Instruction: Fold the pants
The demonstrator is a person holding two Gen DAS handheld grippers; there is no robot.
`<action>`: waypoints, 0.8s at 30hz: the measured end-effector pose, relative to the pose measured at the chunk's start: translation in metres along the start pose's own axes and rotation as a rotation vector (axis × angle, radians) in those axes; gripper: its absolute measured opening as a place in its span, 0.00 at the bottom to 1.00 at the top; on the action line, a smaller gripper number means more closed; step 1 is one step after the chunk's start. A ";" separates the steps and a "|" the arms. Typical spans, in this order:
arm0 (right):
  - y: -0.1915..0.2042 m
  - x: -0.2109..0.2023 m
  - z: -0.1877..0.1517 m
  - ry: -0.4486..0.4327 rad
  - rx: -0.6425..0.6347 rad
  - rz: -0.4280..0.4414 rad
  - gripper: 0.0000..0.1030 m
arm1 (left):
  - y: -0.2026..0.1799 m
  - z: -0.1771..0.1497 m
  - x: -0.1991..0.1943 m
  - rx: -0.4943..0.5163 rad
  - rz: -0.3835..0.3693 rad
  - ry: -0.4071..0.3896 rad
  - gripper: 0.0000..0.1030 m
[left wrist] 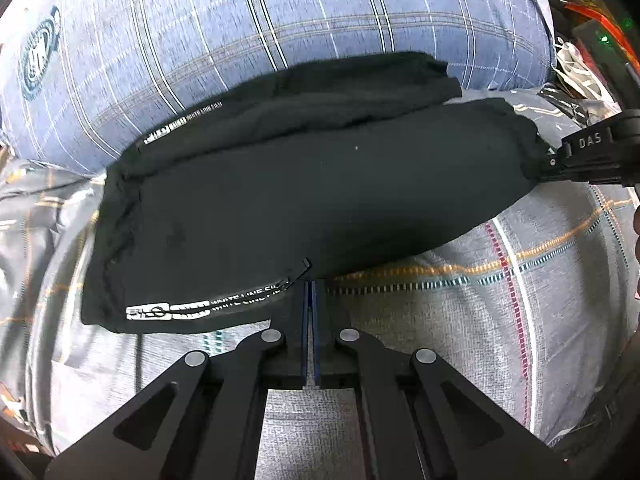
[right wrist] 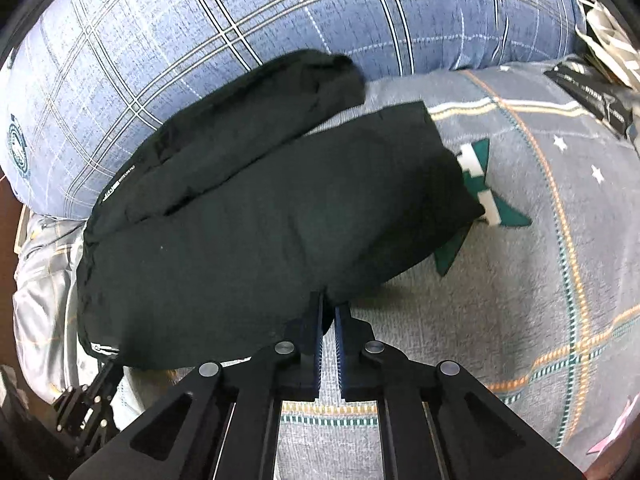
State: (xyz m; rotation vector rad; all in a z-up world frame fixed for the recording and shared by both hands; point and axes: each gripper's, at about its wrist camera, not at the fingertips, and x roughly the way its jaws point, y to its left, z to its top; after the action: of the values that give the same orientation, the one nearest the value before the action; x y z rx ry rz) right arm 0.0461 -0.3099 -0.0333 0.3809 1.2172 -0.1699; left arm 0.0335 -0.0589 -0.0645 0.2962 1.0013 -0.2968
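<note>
Both jaws pressed together — left gripper (left wrist: 310, 286) and right gripper (right wrist: 329, 300) pinching the pants' (left wrist: 320, 184) near edge.

A blue plaid pillow (left wrist: 280, 12) with a round teal emblem (left wrist: 40, 56) near one corner lies along the far side of a bed. Its grey sheet (left wrist: 520, 300) carries orange, teal and red dashed lines, small white stars (right wrist: 597, 173) and a green-and-white shape (right wrist: 486, 184). Crumpled paper (right wrist: 608, 40) sits by the pillow's end.

Black pants (left wrist: 320, 184); white leg print; legs side by side; on bedding
</note>
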 end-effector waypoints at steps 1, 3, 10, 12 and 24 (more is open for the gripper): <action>0.002 -0.002 -0.001 -0.006 -0.004 -0.008 0.04 | -0.002 -0.001 -0.001 0.011 0.005 0.002 0.00; 0.005 -0.015 -0.003 -0.035 -0.015 -0.004 0.04 | -0.003 0.000 -0.013 0.030 0.020 -0.024 0.00; -0.002 -0.035 -0.022 -0.079 -0.035 -0.014 0.06 | 0.007 -0.007 -0.017 0.011 0.018 0.022 0.00; -0.014 -0.022 -0.019 -0.020 0.016 0.032 0.06 | 0.002 -0.009 -0.008 0.025 0.021 0.047 0.03; -0.063 -0.013 0.041 -0.092 0.169 -0.013 0.67 | -0.027 -0.002 -0.029 0.065 -0.023 -0.067 0.78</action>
State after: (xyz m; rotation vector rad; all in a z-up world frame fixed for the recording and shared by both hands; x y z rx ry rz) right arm 0.0569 -0.3843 -0.0214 0.5068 1.1177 -0.2992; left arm 0.0078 -0.0798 -0.0436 0.3319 0.9307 -0.3591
